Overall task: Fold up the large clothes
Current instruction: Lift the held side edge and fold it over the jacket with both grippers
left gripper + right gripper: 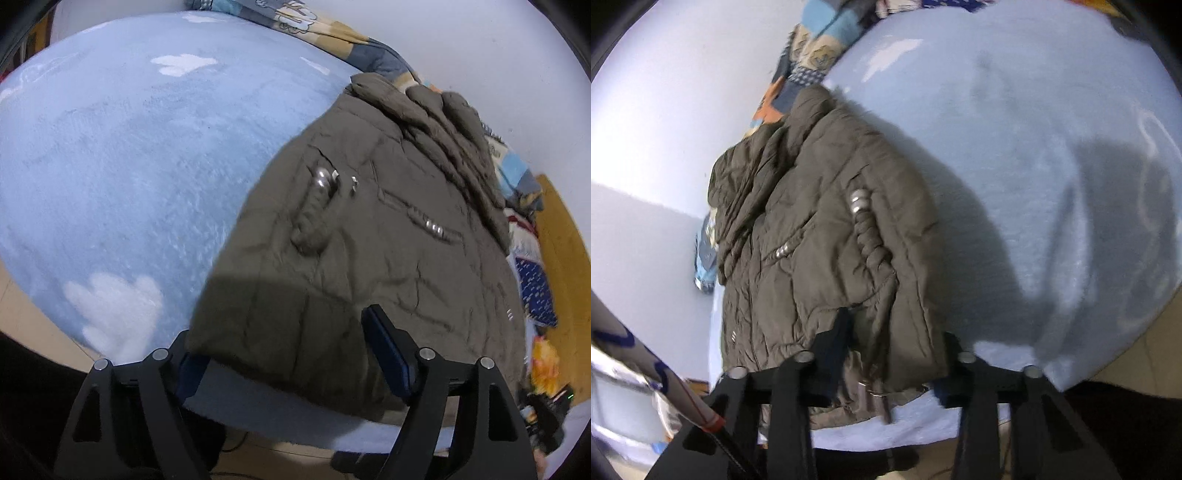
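Note:
An olive-brown padded jacket lies on a light blue fleece blanket with white cloud shapes, its puffy sleeve folded across the far side. My left gripper is open at the near hem; one finger rests on top of the cloth and the other sits beside the jacket's corner. In the right wrist view the jacket shows metal rings and a twisted cord. My right gripper is shut on the bunched near hem, which fills the gap between its fingers and sits raised off the blanket.
A patterned quilt is piled along the white wall behind the jacket. Mixed coloured items crowd the right side by a yellow wooden surface. The bed edge and pale floor lie just below the grippers.

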Demonstrator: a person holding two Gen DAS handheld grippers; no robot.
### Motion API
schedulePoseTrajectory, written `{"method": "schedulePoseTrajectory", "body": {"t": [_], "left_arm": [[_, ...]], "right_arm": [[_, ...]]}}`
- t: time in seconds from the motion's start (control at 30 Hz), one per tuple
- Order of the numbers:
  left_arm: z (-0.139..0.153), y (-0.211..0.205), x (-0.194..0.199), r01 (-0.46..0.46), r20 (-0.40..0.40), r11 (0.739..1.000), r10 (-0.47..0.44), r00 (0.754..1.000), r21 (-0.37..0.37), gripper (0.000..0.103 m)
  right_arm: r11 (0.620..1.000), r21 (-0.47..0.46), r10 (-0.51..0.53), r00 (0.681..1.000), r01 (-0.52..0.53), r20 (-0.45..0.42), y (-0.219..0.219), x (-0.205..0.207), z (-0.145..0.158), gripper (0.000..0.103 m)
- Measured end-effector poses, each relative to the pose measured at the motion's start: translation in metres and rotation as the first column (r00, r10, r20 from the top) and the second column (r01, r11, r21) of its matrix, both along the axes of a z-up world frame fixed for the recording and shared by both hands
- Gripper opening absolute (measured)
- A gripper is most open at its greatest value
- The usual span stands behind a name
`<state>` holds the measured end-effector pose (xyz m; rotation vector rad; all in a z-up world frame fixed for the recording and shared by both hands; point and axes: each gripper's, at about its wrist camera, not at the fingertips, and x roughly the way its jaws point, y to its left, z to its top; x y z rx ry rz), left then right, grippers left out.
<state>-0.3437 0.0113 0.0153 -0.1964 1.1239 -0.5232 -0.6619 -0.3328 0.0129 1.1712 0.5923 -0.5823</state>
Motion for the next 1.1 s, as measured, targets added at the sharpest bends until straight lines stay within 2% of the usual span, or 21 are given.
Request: {"method": "schedulePoseTrajectory", "body": {"t": [0.07, 0.17, 0.33, 0.43, 0.53, 0.63, 0.87, 1.1], "left_arm": [[-0.001, 0.001, 0.003, -0.011, 0.007, 1.000, 0.011, 1.000, 0.013, 0.078], [-0.006, 0.008, 0.010, -0.059, -0.016, 0.998, 0.059, 0.998, -0.012, 0.078], [-0.009, -0.001, 0.011, -0.045, 0.008, 0.999, 0.044, 0.999, 0.022, 0.080], [-0.002, -0.007, 0.008, -0.025, 0.072, 0.997, 0.020, 0.997, 0.067, 0.079], [0.006, -0.017, 0.001, -0.005, 0.156, 0.990, -0.017, 0.988, 0.139, 0.077], [0.007, -0.025, -0.002, 0.009, 0.202, 0.980, -0.050, 0.978, 0.201, 0.077], [0.002, -0.028, -0.002, 0.024, 0.207, 0.975, -0.072, 0.976, 0.221, 0.077], [0.002, -0.029, -0.003, 0.029, 0.206, 0.973, -0.078, 0.975, 0.229, 0.078]], "right_arm": [[1.000, -0.003, -0.015, 1.000, 0.015, 0.002, -0.001, -0.002, -0.001, 0.034], [1.000, 0.014, -0.024, 1.000, 0.024, -0.007, -0.002, -0.004, -0.006, 0.033], [0.999, 0.027, -0.024, 0.999, 0.025, -0.024, -0.004, -0.002, -0.011, 0.035], [0.999, 0.025, -0.020, 0.999, 0.021, -0.036, -0.004, 0.002, -0.012, 0.035], [1.000, -0.019, 0.000, 0.997, -0.002, -0.076, -0.001, 0.008, -0.007, 0.036], [0.997, -0.073, 0.017, 0.992, -0.027, -0.125, 0.004, 0.014, -0.002, 0.036], [0.986, -0.151, 0.037, 0.974, -0.072, -0.222, 0.010, 0.028, 0.004, 0.036], [0.978, -0.181, 0.052, 0.964, -0.103, -0.262, 0.012, 0.033, 0.007, 0.036]]}}
